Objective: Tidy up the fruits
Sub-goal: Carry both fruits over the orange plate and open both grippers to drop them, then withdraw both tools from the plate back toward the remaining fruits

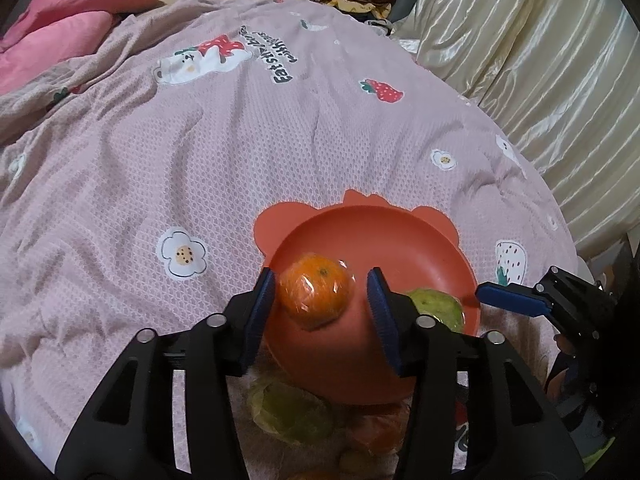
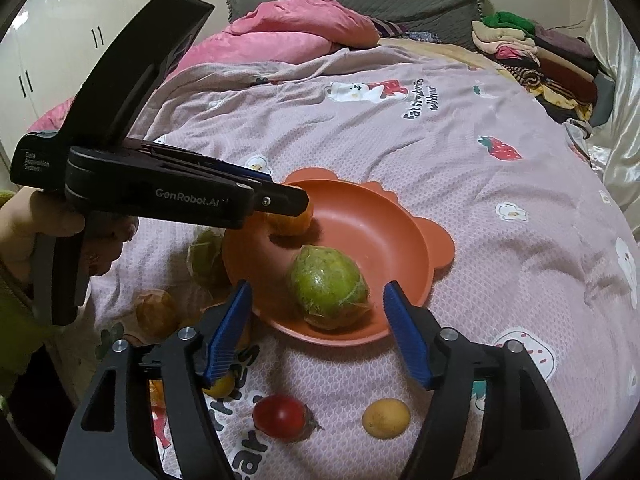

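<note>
A: Where does the fruit stand?

B: Two pieces lie in the orange plate (image 2: 400, 236) on the bedspread (image 2: 440, 152): a wrapped orange (image 1: 316, 294) toward its left side and a wrapped green fruit (image 2: 328, 284) near the front rim. By my reading that leaves most of the job undone.

A: What is left out?

B: A red fruit (image 2: 280, 416) and a small yellow one (image 2: 386, 418) sit on the cloth in front of the plate, another green one (image 2: 206, 256) touches the plate's left edge, and a brownish one (image 2: 156, 312) lies beyond it.

A: How does the green fruit lie?

B: It's oval, long axis running from back-left to front-right, its film bunched at the front-right end.

A: And the grippers?

B: The left gripper (image 1: 322, 304) is spread open around the orange, one pad at its side, the other apart. The right gripper (image 2: 316, 332) is open wide, straddling the green fruit without touching.
</note>
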